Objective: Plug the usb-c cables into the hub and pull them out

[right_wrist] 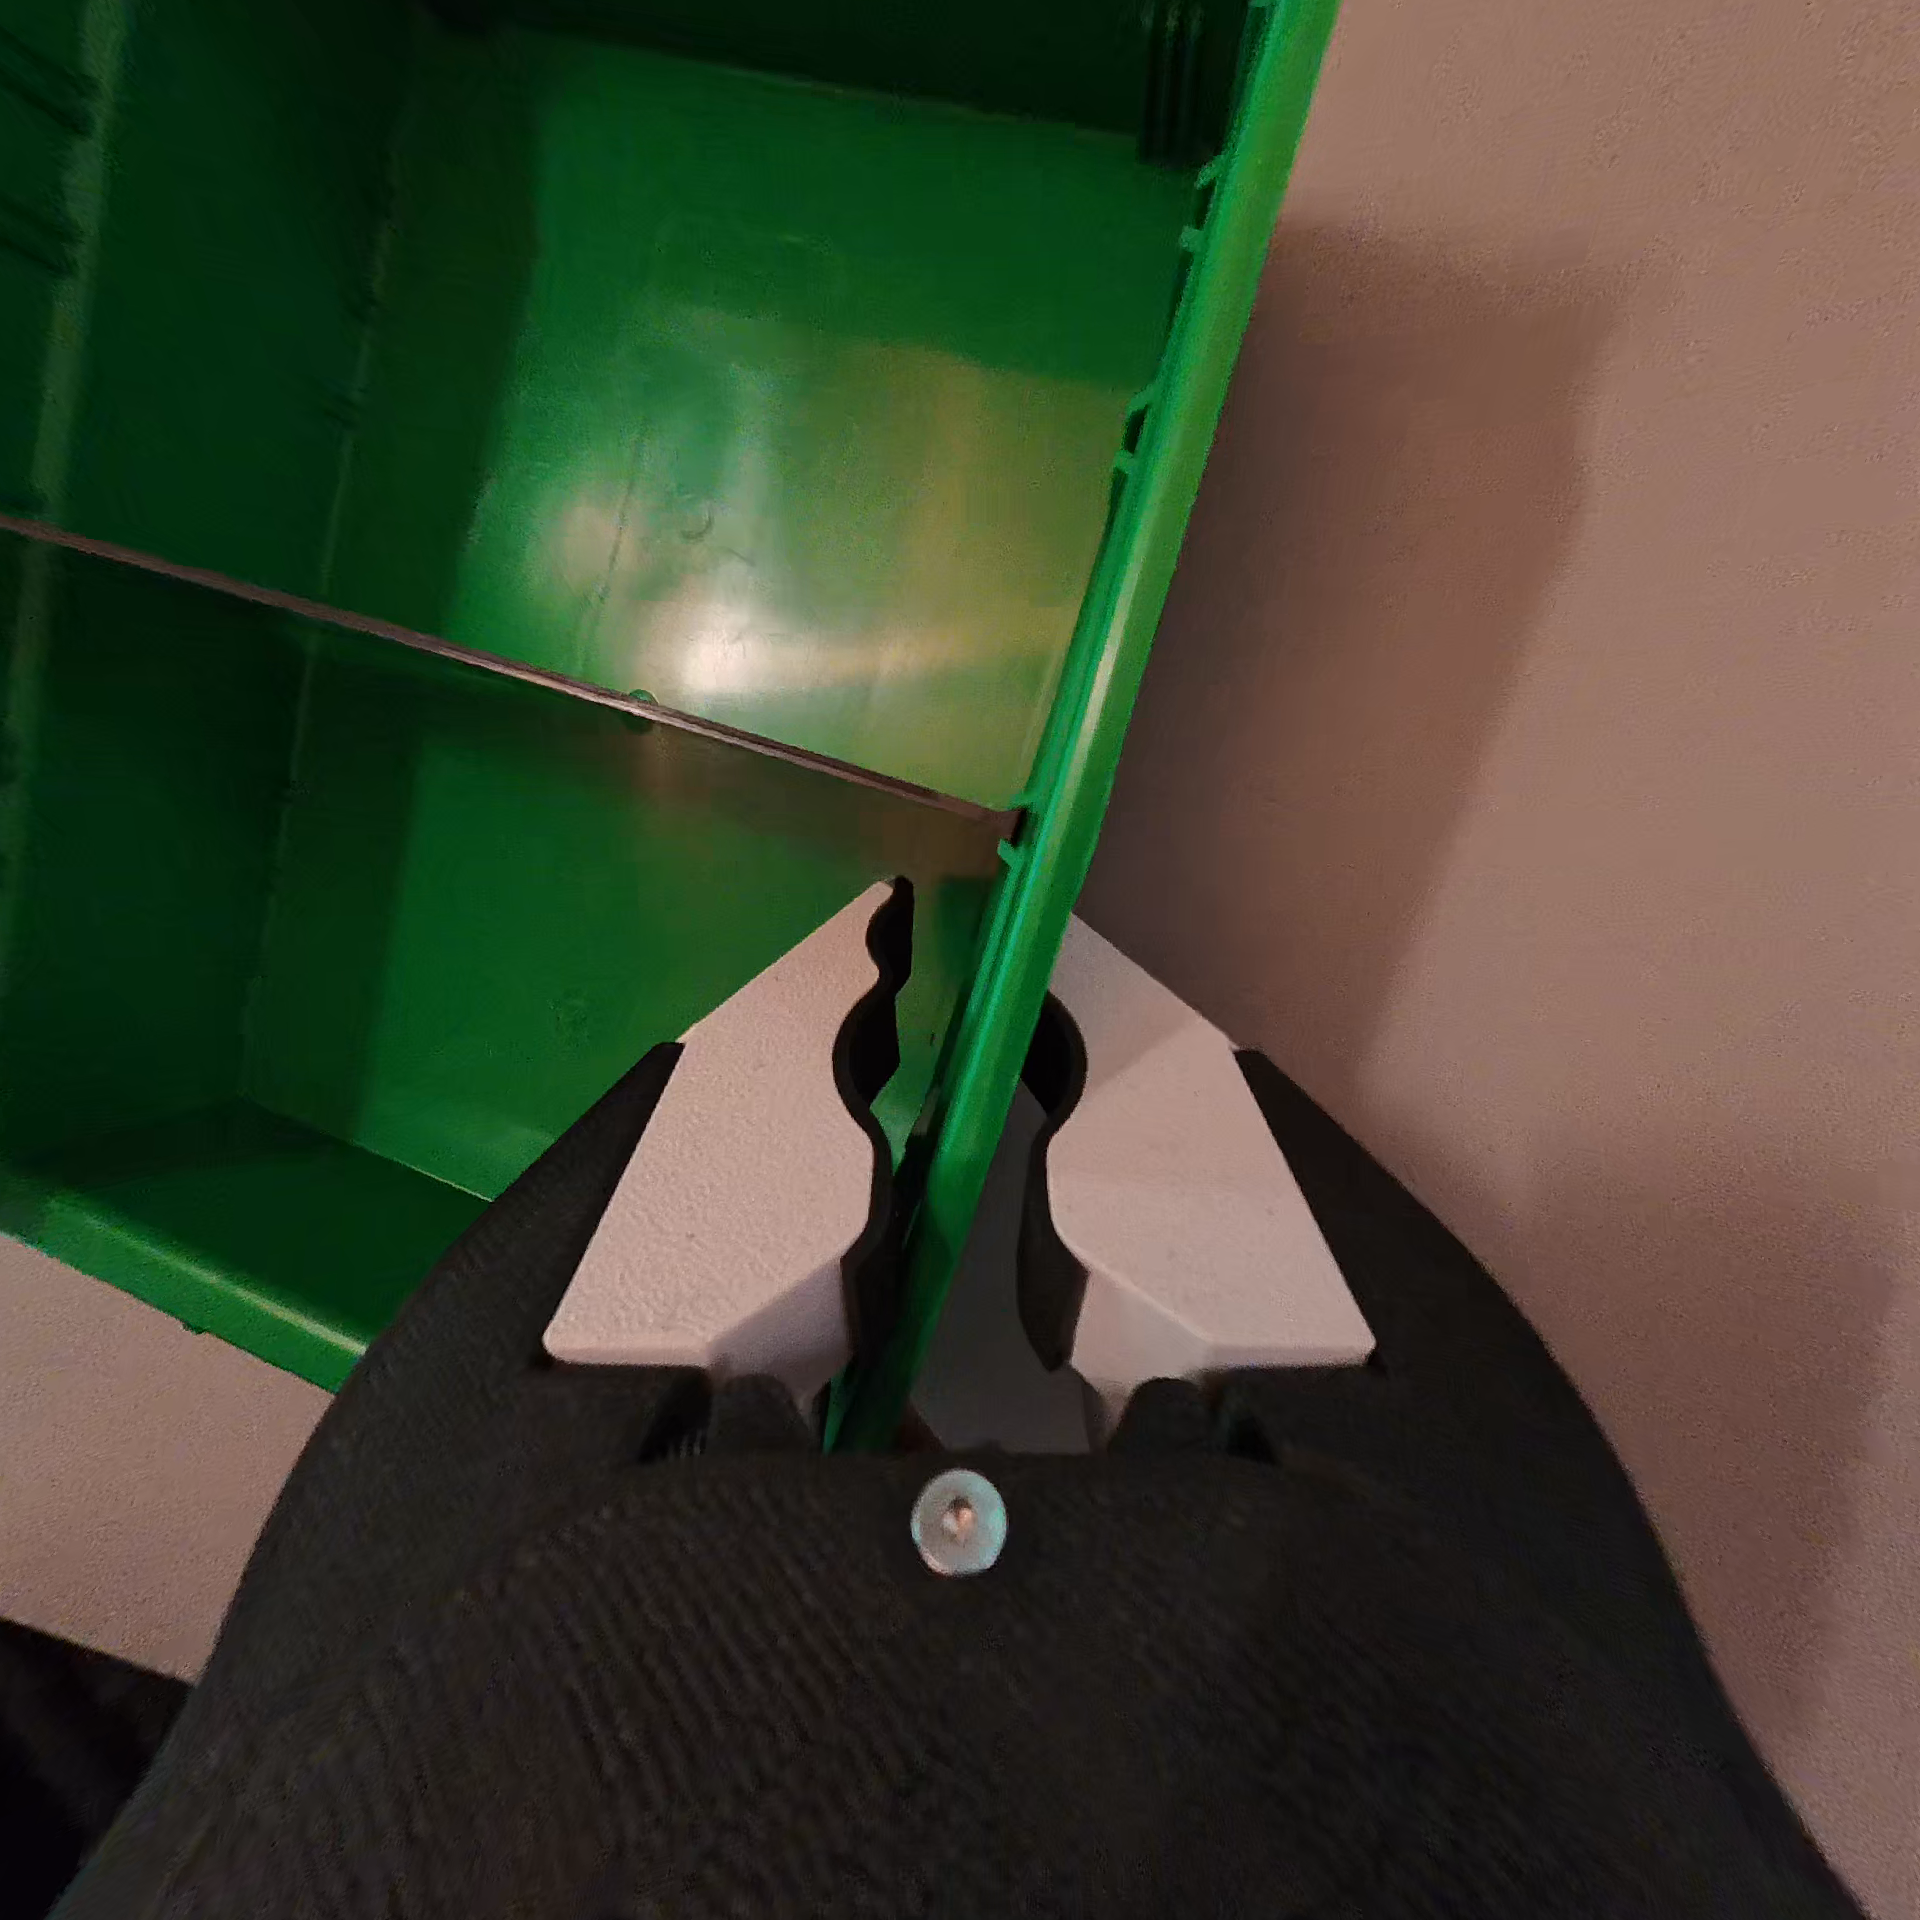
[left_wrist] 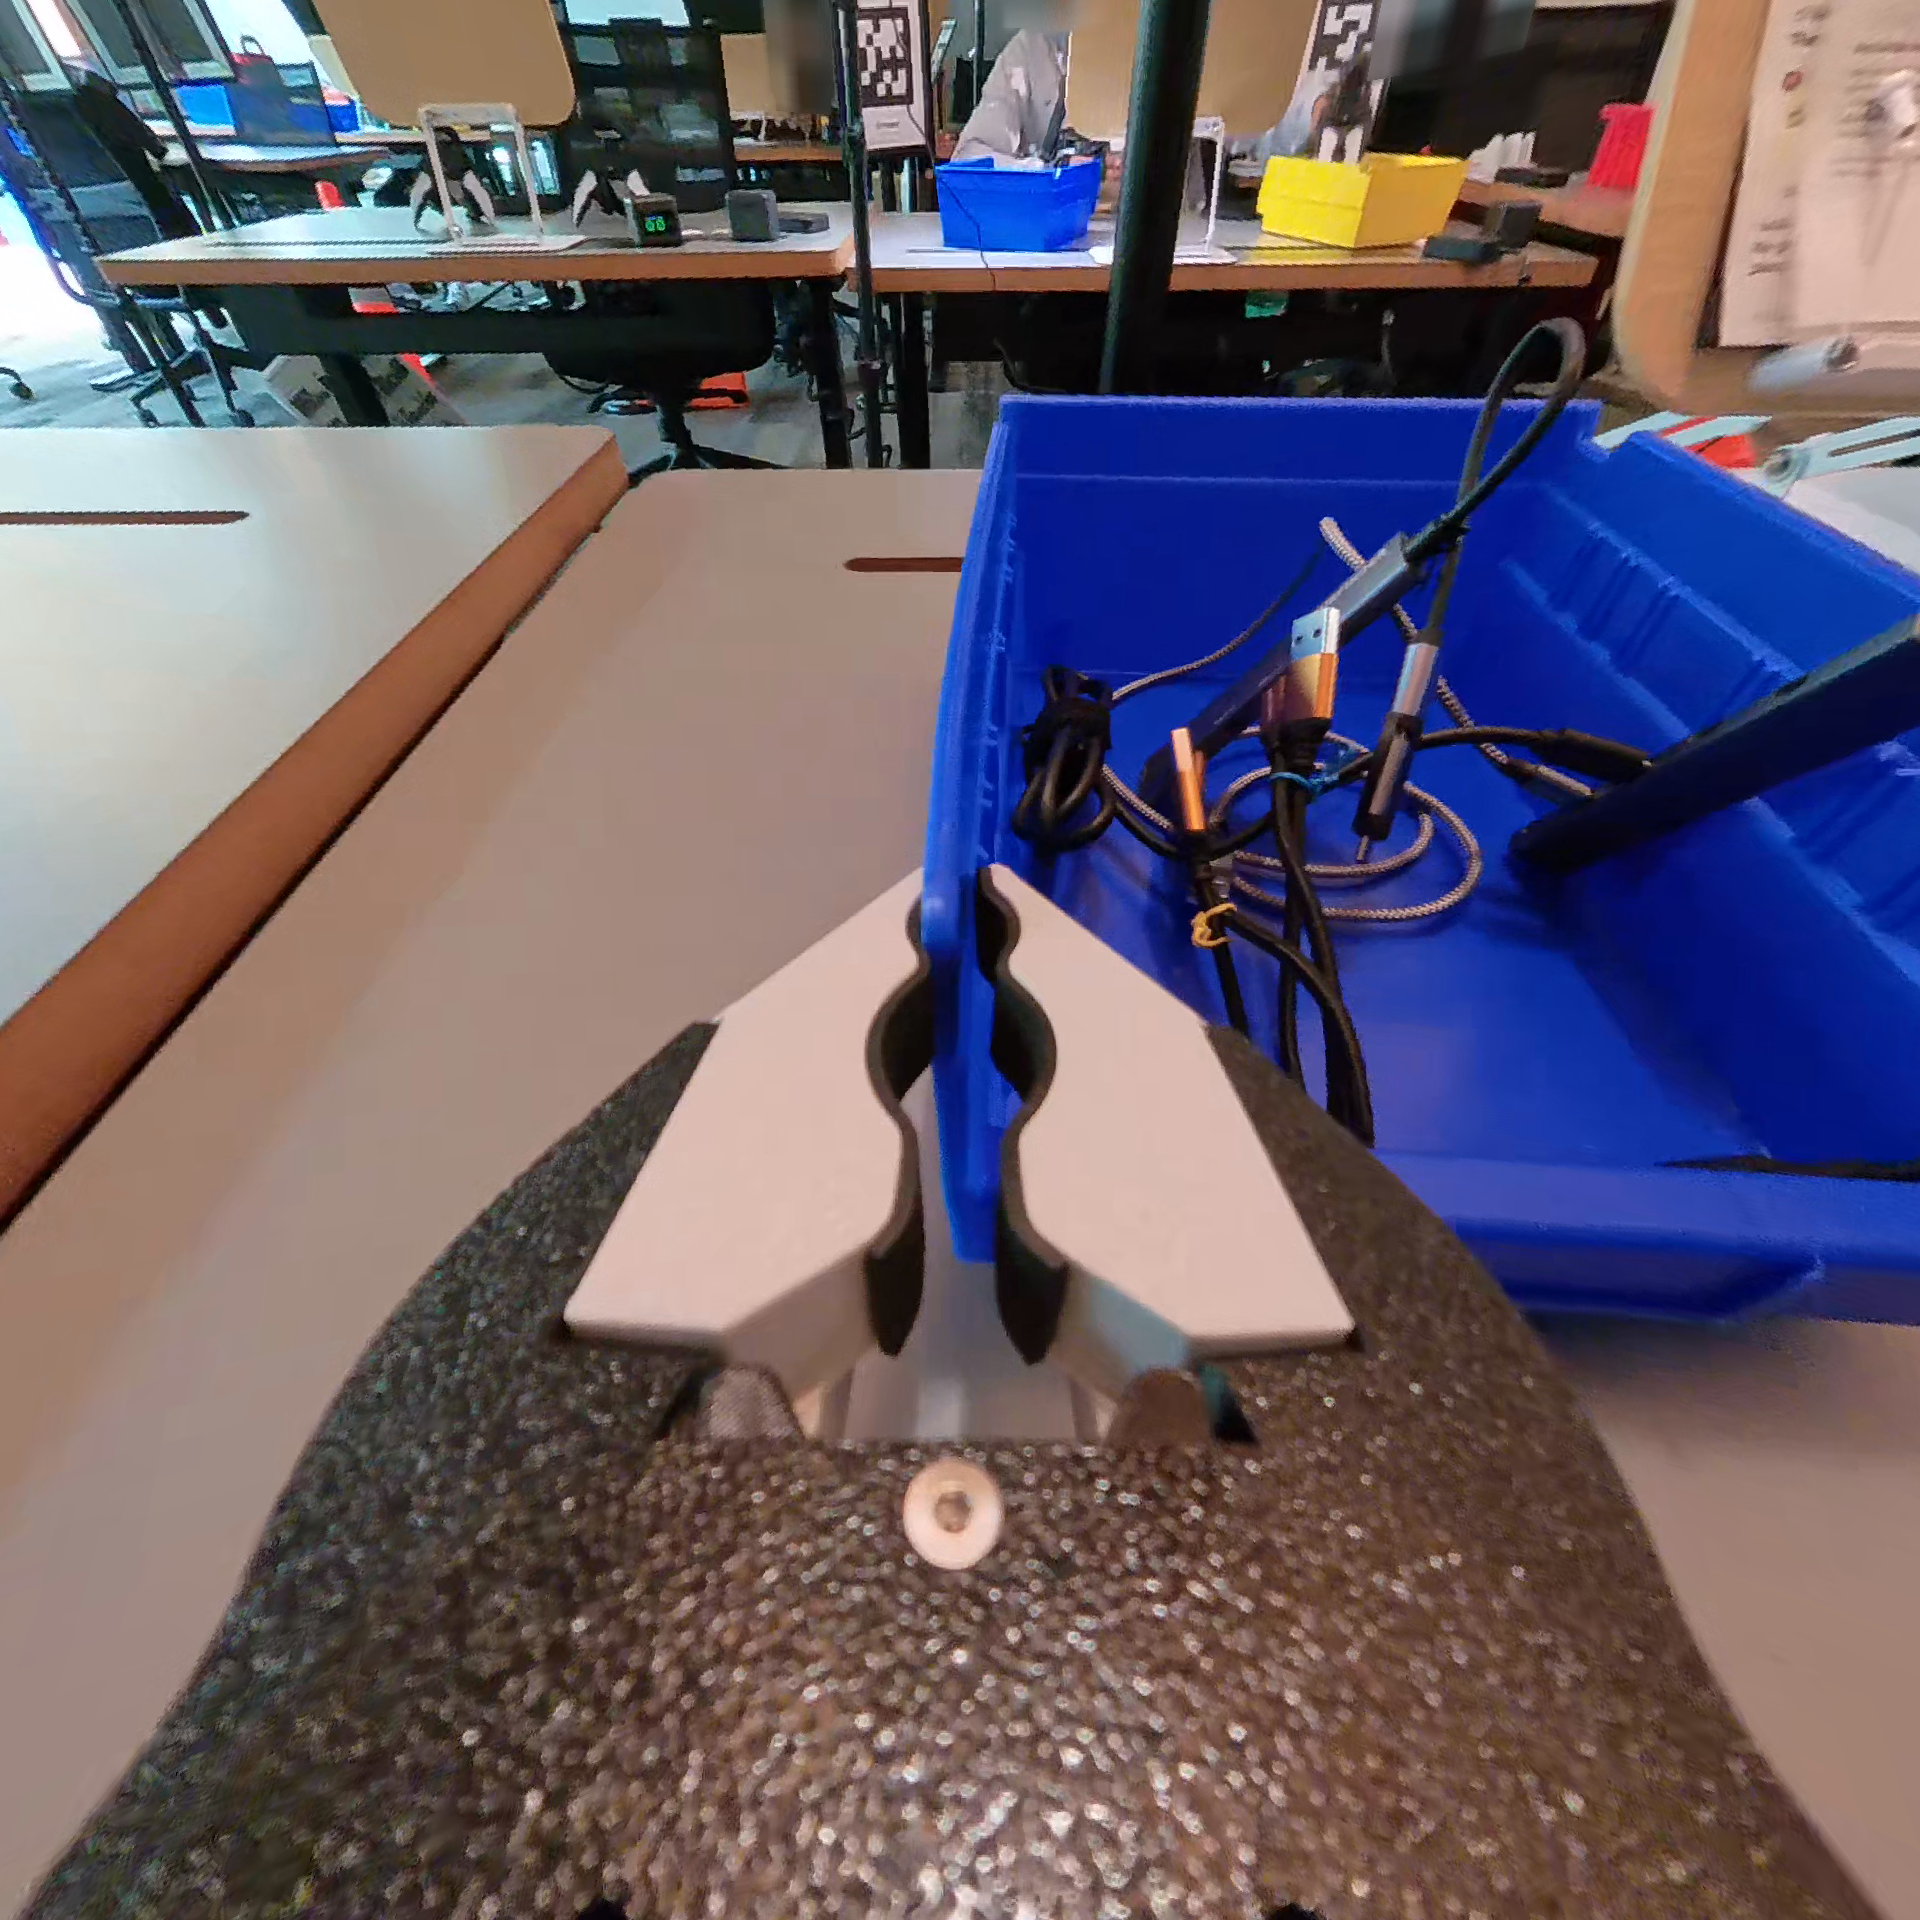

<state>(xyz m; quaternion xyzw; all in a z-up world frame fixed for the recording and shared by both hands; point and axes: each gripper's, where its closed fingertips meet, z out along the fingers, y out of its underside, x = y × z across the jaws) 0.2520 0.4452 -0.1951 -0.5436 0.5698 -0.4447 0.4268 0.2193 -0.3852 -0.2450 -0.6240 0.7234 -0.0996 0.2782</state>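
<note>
A blue bin (left_wrist: 1143, 540) stands on the grey table and holds a slim grey hub (left_wrist: 1351, 613) with its own black lead looped upward. Around the hub lie tangled black and braided cables (left_wrist: 1299, 935) with orange-sleeved plugs (left_wrist: 1311, 681), and a grey USB-C plug (left_wrist: 1382, 774) hangs down. My left gripper (left_wrist: 956, 883) is shut on the bin's left wall, one finger inside and one outside. My right gripper (right_wrist: 982, 904) is shut on the right wall of an empty green bin (right_wrist: 675, 468).
A dark blue divider panel (left_wrist: 1714, 758) leans inside the blue bin at the right. The green bin has a thin divider (right_wrist: 499, 649) across it. A second table (left_wrist: 208, 644) adjoins on the left. Desks with blue and yellow bins stand far behind. My hands' fingertips stand some 85 cm from each other.
</note>
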